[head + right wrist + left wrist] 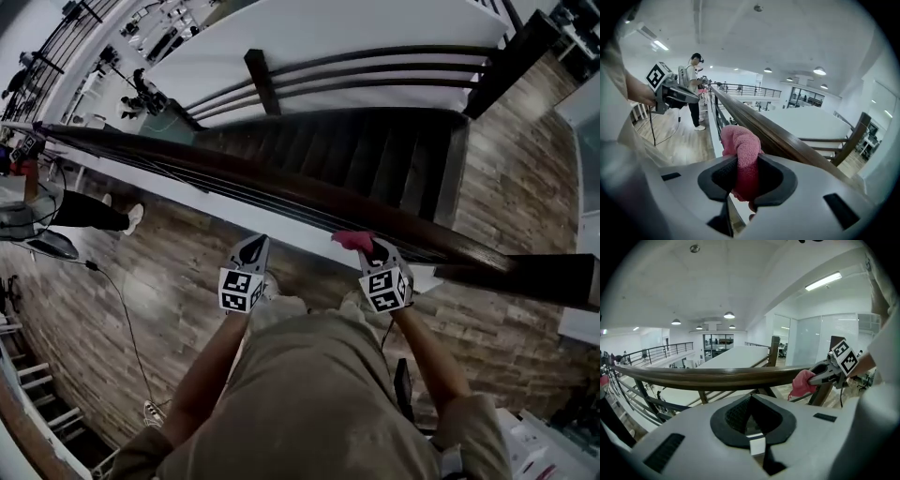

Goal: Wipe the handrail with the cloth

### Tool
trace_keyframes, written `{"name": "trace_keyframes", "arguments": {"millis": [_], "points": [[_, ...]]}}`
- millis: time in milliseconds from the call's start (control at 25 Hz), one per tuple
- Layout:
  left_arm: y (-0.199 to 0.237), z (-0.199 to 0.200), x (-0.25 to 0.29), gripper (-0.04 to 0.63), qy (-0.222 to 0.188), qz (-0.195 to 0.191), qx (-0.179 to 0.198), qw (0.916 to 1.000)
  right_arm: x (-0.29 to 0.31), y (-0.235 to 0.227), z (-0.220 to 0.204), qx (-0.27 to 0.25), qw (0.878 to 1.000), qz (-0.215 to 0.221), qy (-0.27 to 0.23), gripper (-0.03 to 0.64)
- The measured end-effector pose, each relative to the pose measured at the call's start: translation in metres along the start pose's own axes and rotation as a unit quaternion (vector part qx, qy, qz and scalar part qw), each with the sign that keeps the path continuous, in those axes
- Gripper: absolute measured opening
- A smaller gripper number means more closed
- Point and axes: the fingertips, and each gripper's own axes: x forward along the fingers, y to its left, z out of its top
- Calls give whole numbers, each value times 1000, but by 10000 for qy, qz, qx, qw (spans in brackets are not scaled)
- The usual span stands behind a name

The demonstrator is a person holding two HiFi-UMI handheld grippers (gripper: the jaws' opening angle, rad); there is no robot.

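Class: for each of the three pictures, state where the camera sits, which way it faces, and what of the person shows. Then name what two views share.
Head view: on the person's head, looking steeply down at the handrail and stairs; shows forearms, left gripper, right gripper.
Left gripper view: on the left gripper, facing across the handrail; shows its own empty jaws and the right gripper holding the cloth.
Right gripper view: on the right gripper, facing along the handrail; its jaws grip the cloth.
Shared: every view shows handrail and cloth.
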Motion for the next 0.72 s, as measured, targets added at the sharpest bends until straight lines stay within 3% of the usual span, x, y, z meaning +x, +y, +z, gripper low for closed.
{"name": "trace_keyframes", "arguments": {"millis": [160,440,720], "points": [[100,-16,-34,17,-37,157,62,9999,68,75,78,-335,9987,371,-18,103],[278,-55,-104,17,-63,640,-397,9971,183,200,202,-832,9928,846,-154,103],[399,-72,-129,17,31,1034,-570,9930,269,291,299,-1407,9760,1619,-365,104]]}}
